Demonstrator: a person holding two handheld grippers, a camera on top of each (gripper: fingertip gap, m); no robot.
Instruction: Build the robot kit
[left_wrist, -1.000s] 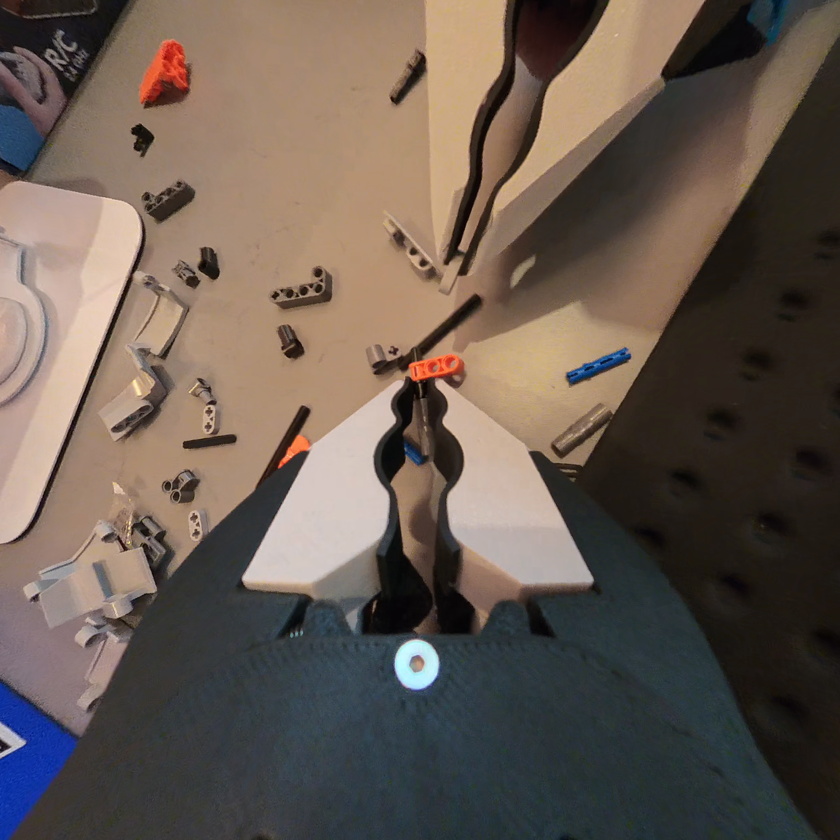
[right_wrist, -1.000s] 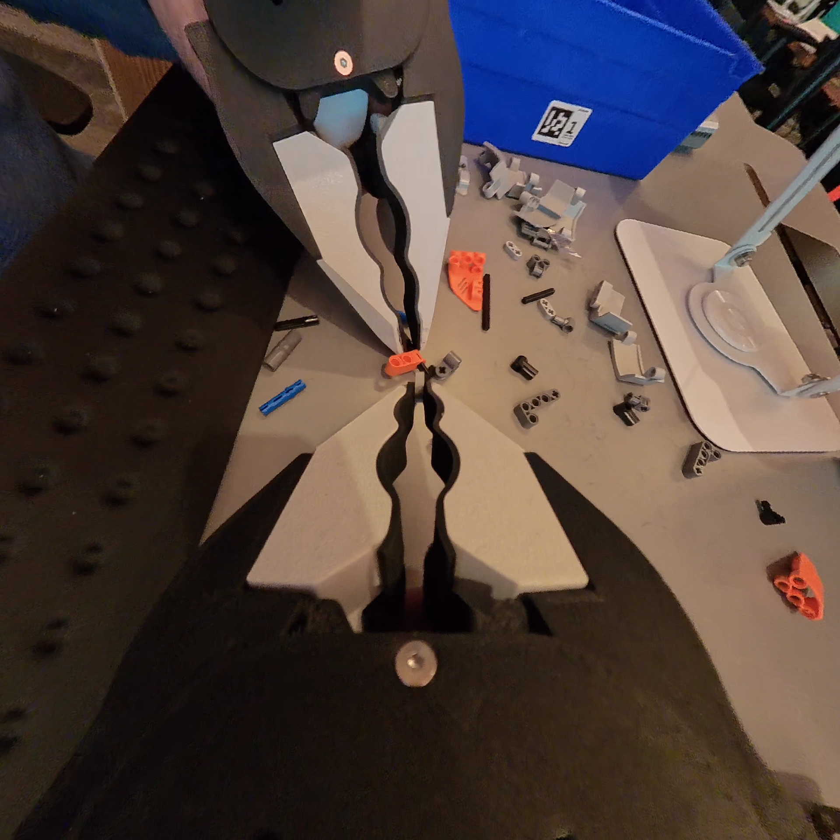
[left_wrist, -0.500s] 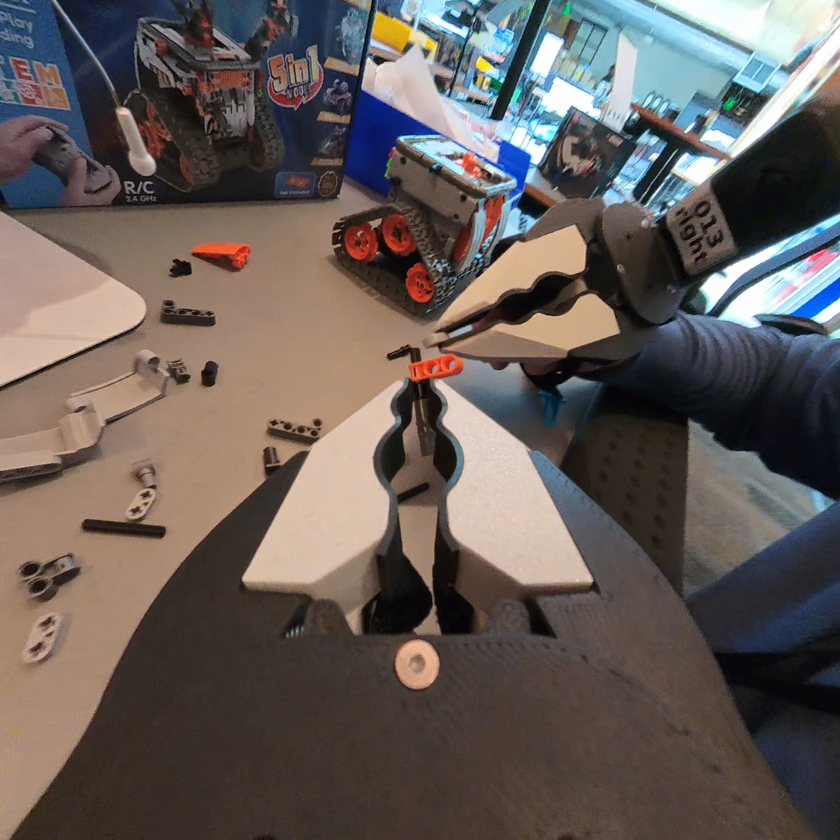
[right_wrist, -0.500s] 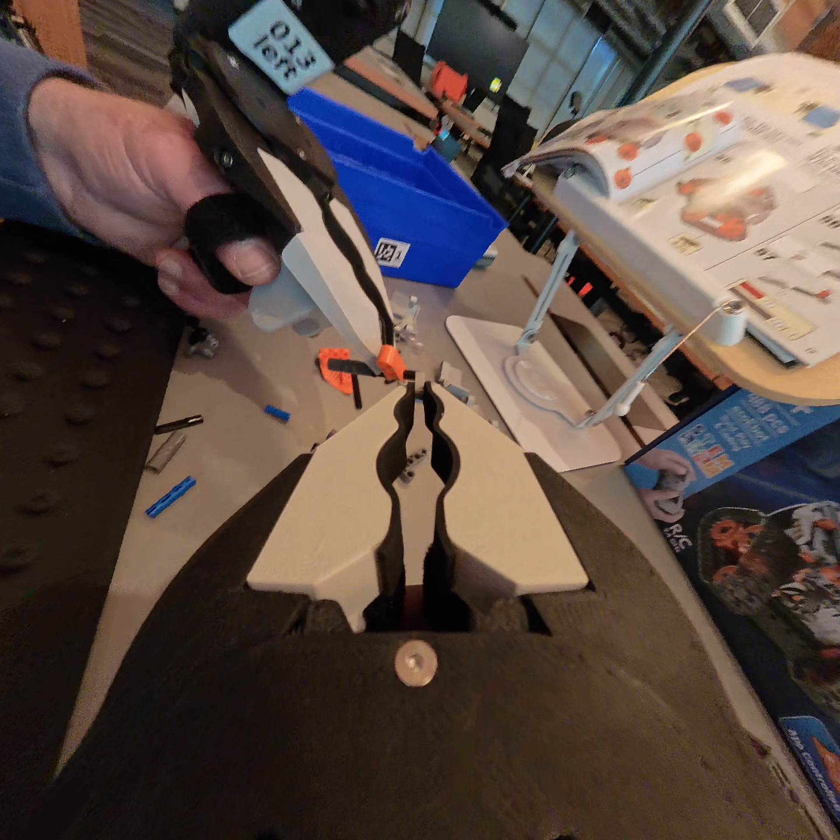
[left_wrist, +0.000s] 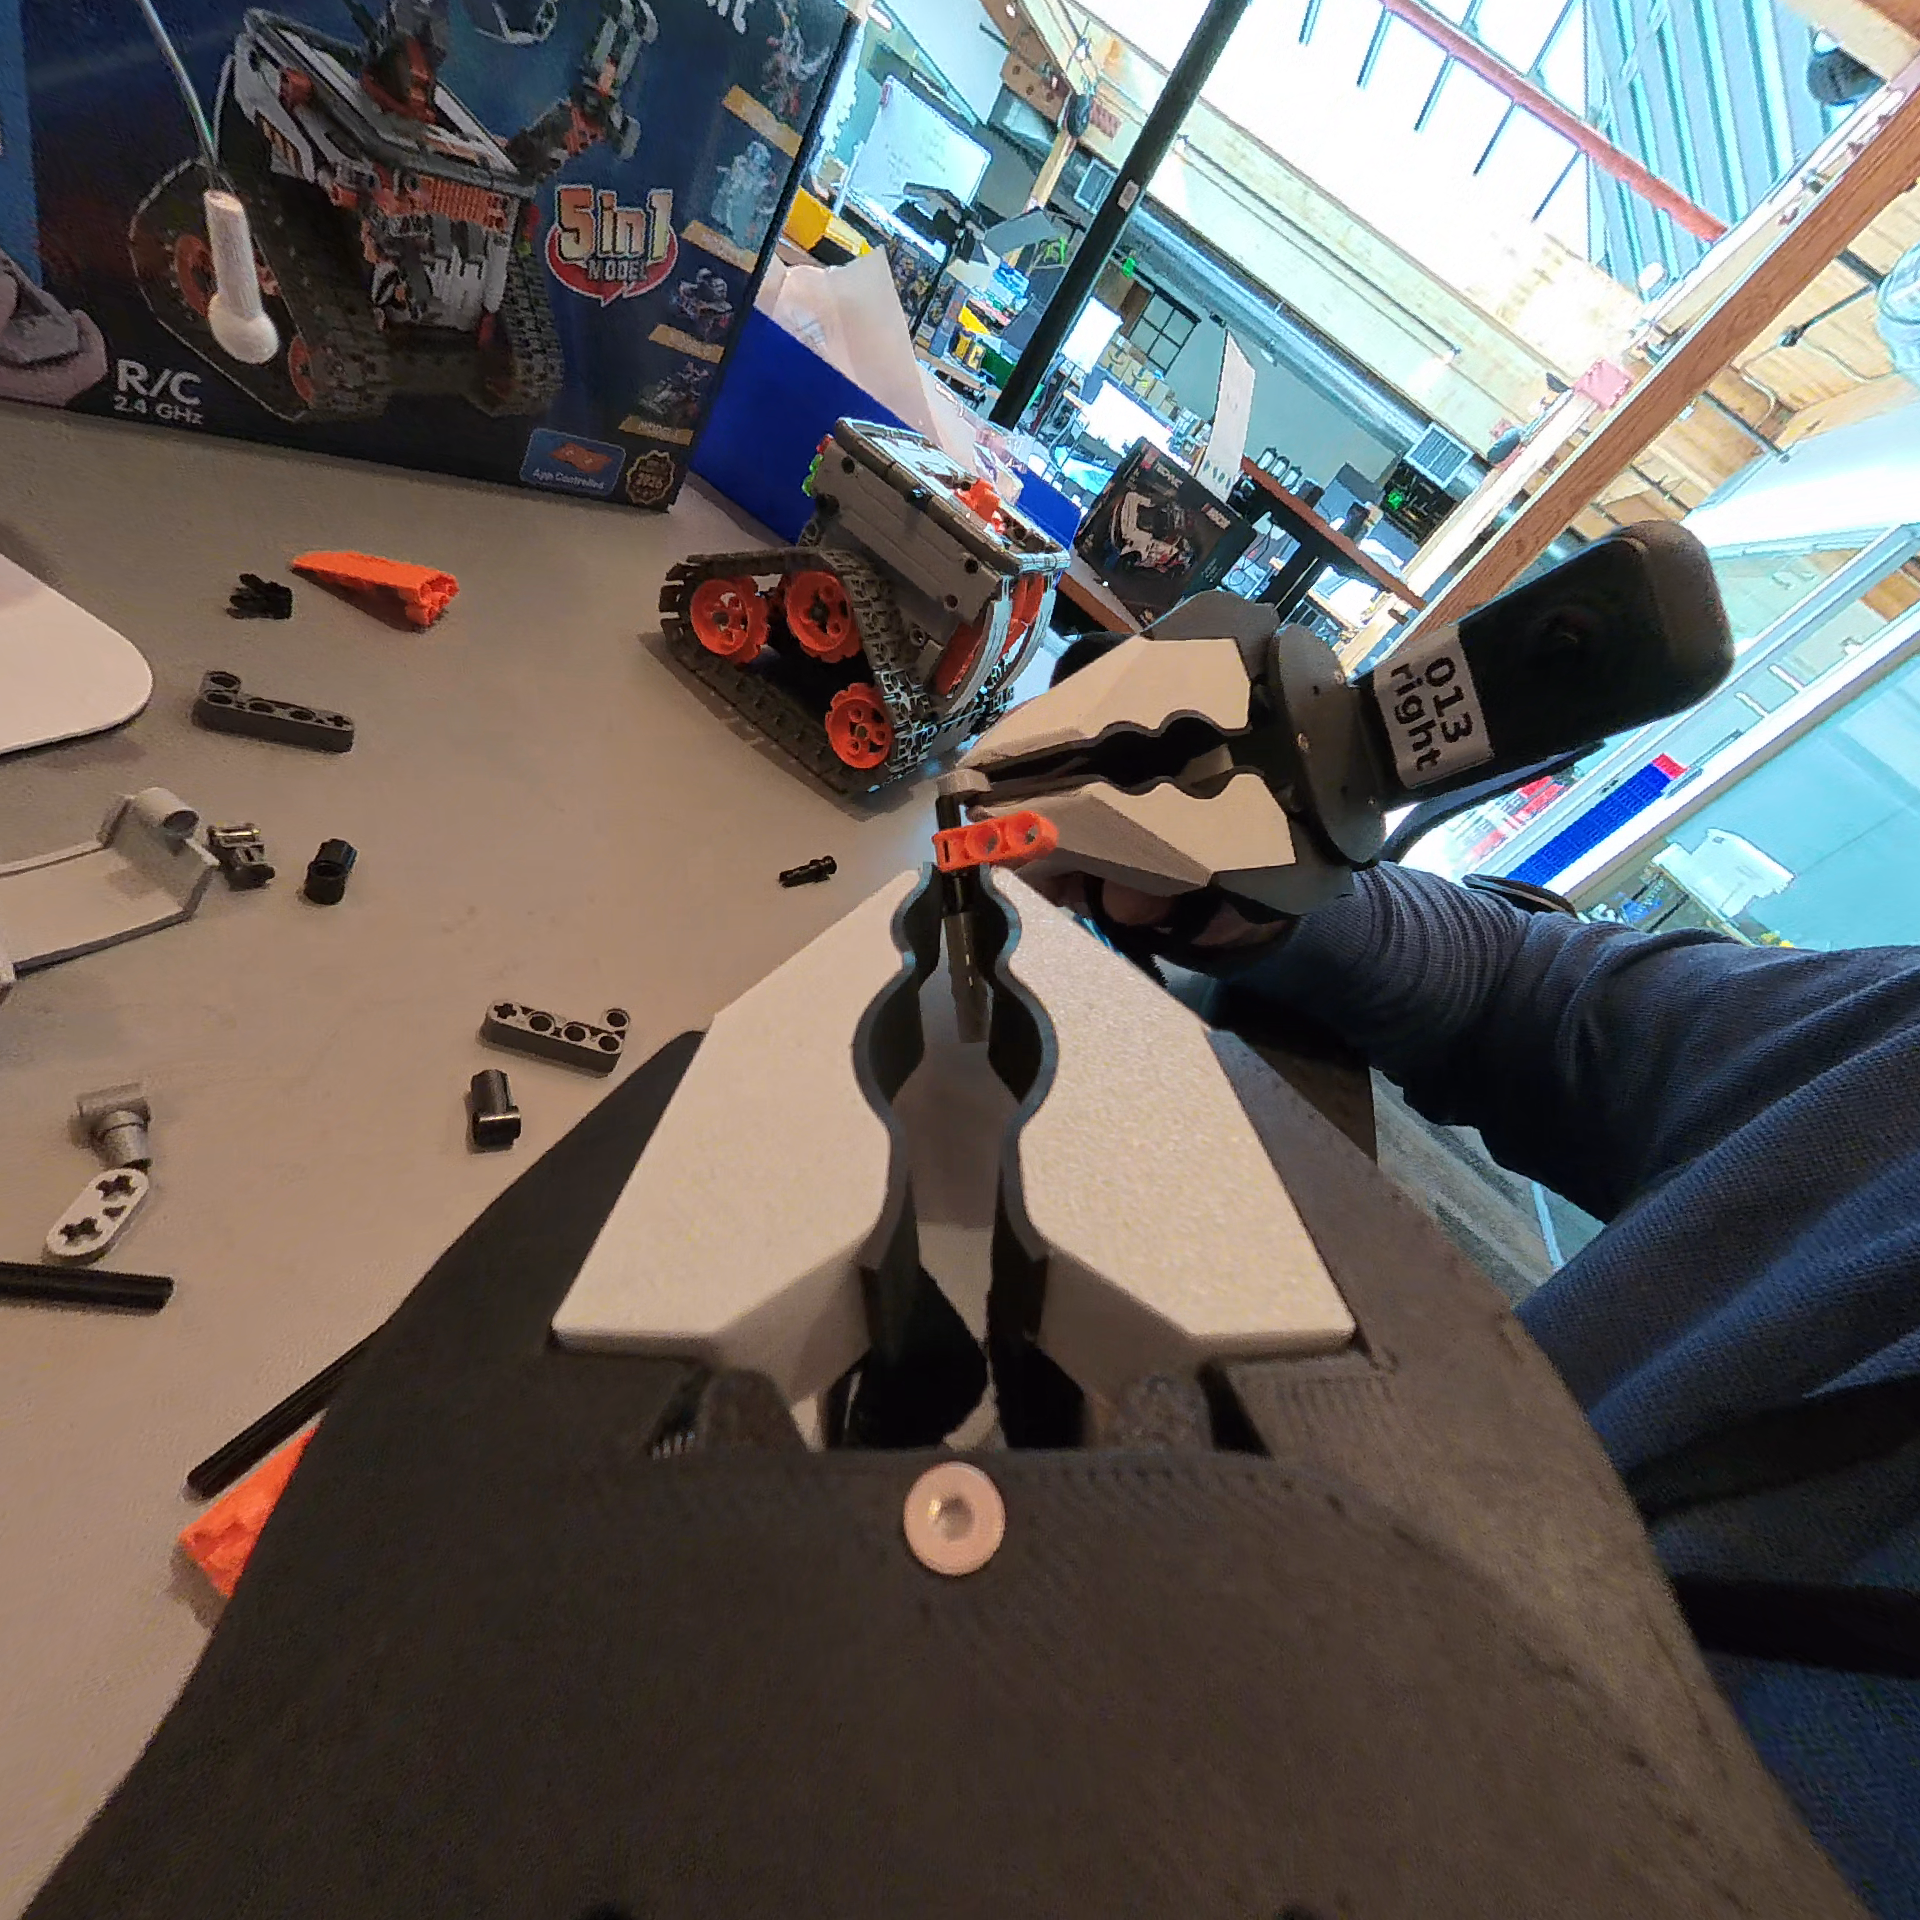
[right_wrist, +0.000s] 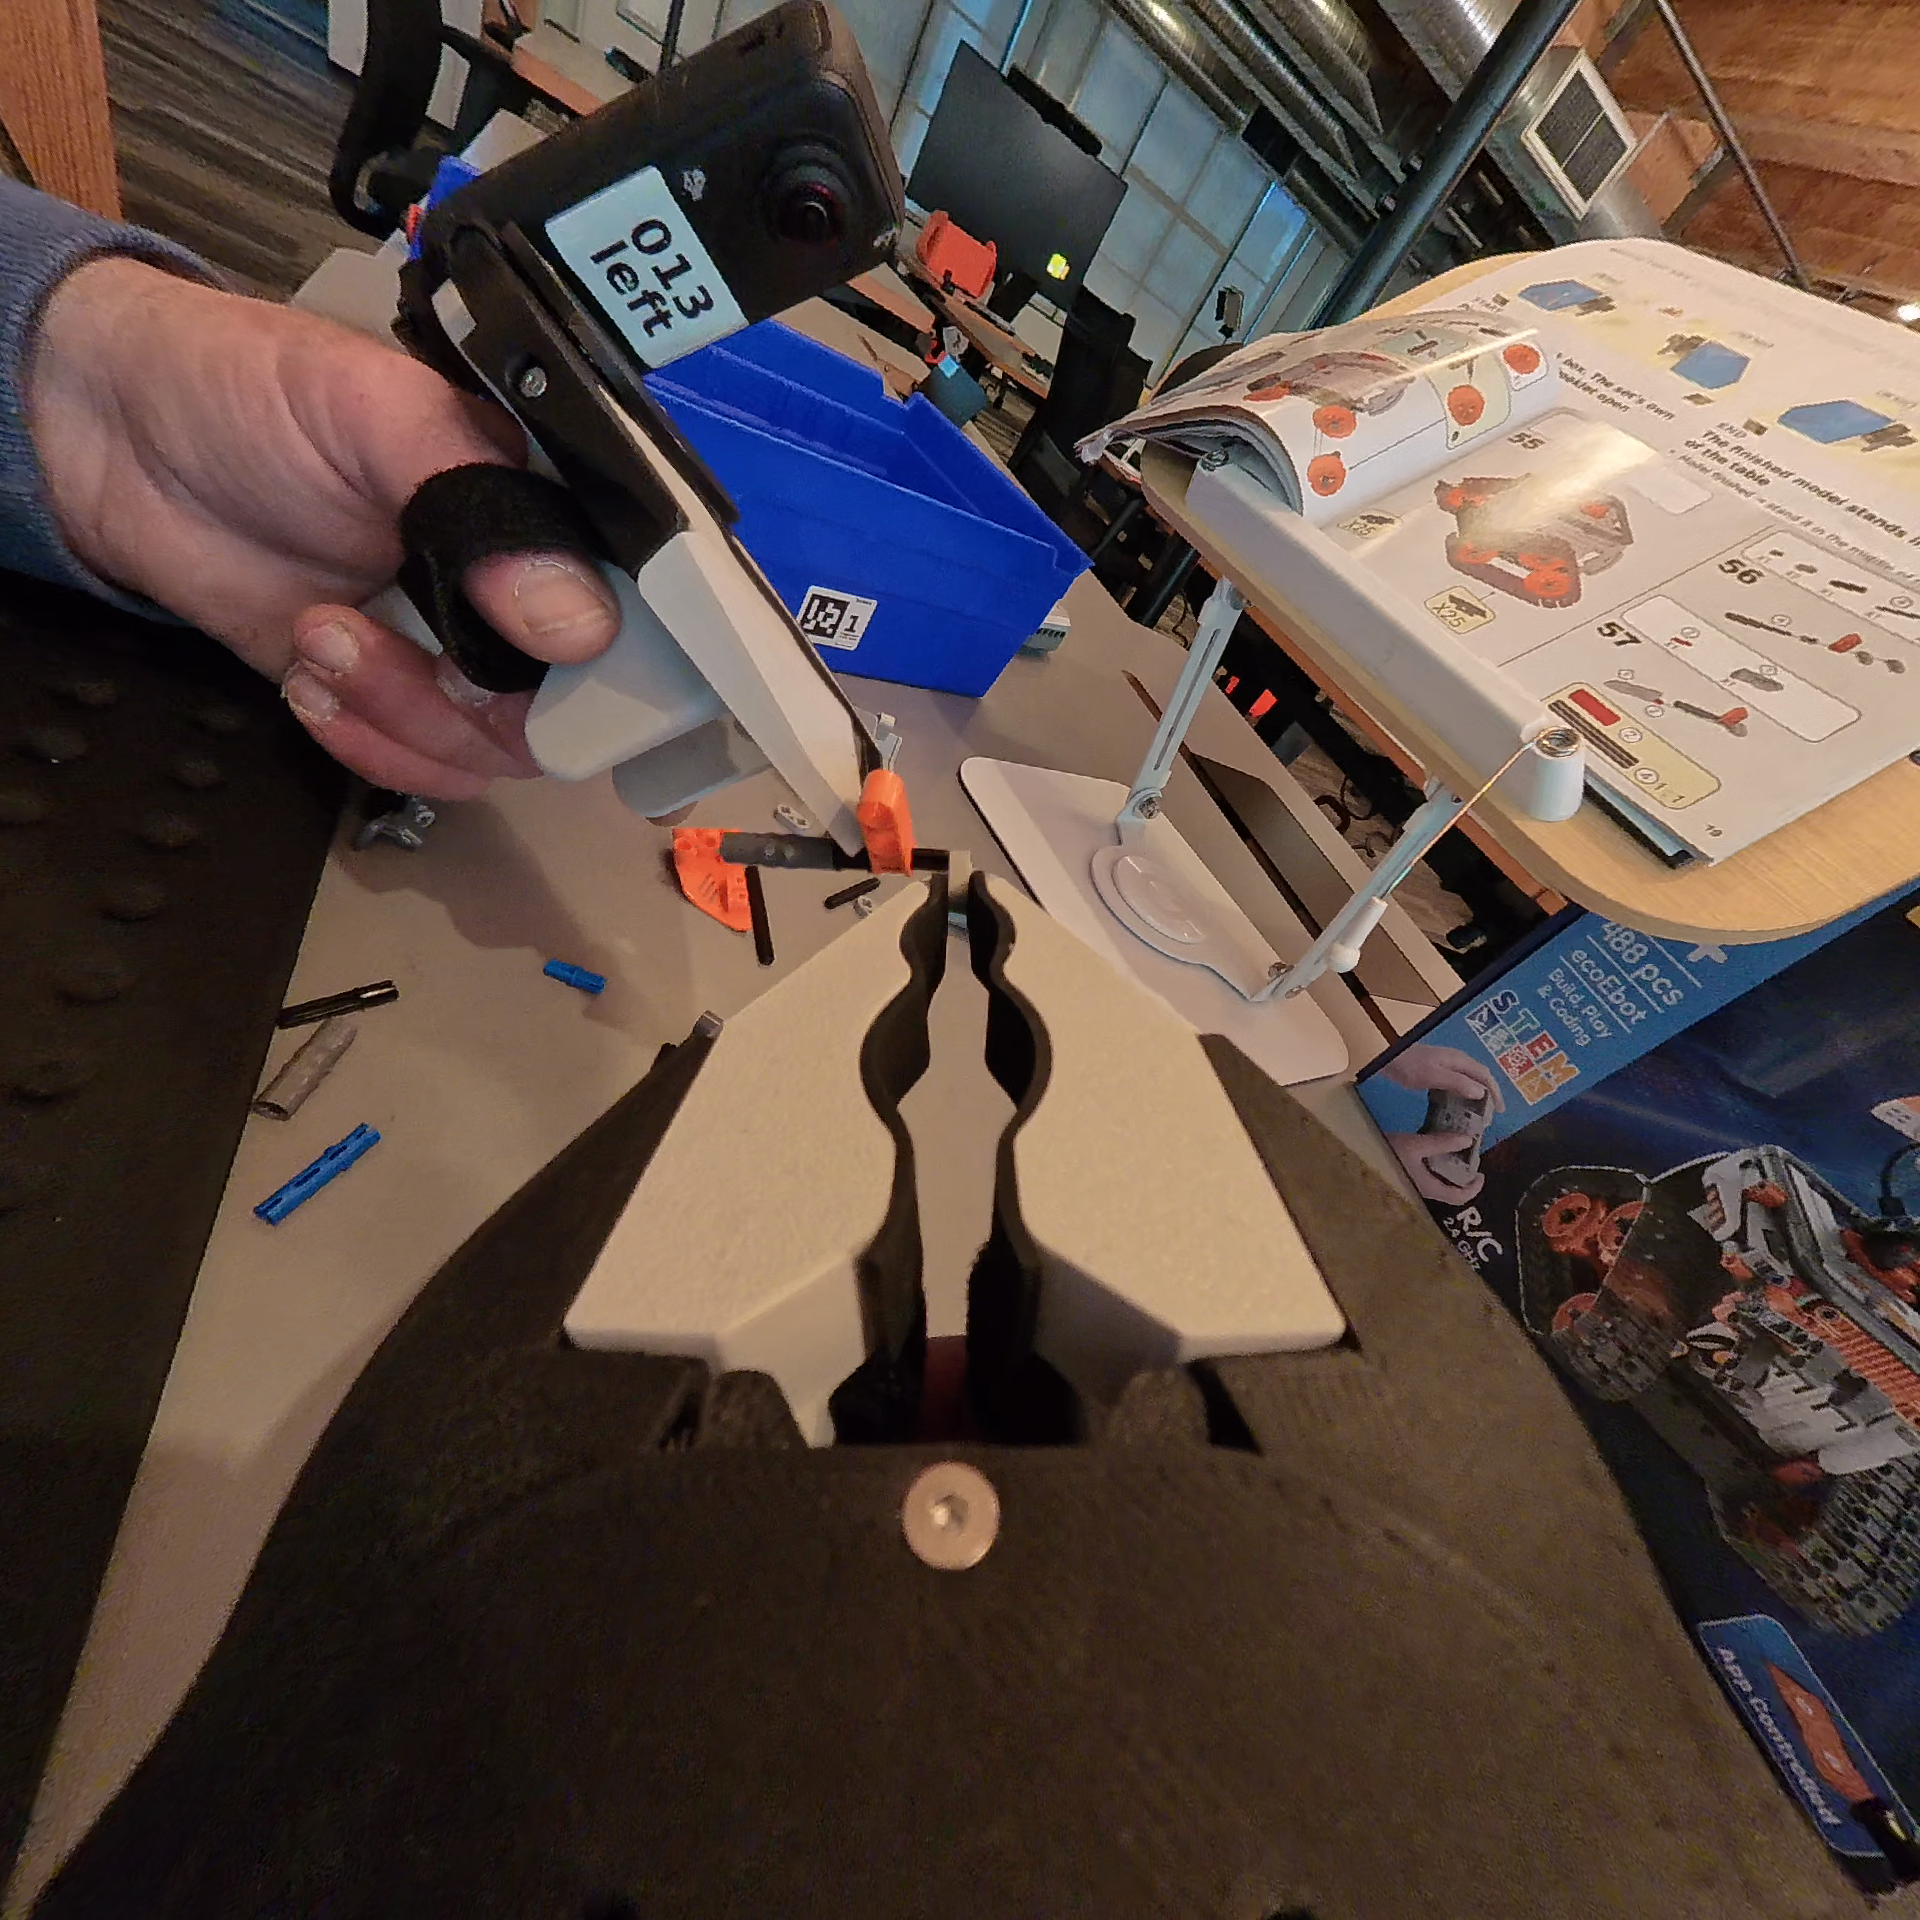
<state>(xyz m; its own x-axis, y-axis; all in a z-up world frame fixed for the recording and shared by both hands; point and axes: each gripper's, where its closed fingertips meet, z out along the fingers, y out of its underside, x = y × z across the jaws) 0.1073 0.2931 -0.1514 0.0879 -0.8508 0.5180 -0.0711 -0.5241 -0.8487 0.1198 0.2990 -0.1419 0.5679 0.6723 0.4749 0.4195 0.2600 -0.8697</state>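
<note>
Both hand-held grippers are now lifting clear of the table (left_wrist: 582, 831), the left hand-held gripper (left_wrist: 961, 883) pinching a stiff, light axle (left_wrist: 966, 966) carrying an orange connector (left_wrist: 992, 840), the right hand-held gripper (right_wrist: 958, 885) closing on its tip.

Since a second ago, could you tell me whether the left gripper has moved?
Yes. The left gripper, shut on the dark axle, has lifted off the grey table, tips now clear above the orange wedge.
</note>
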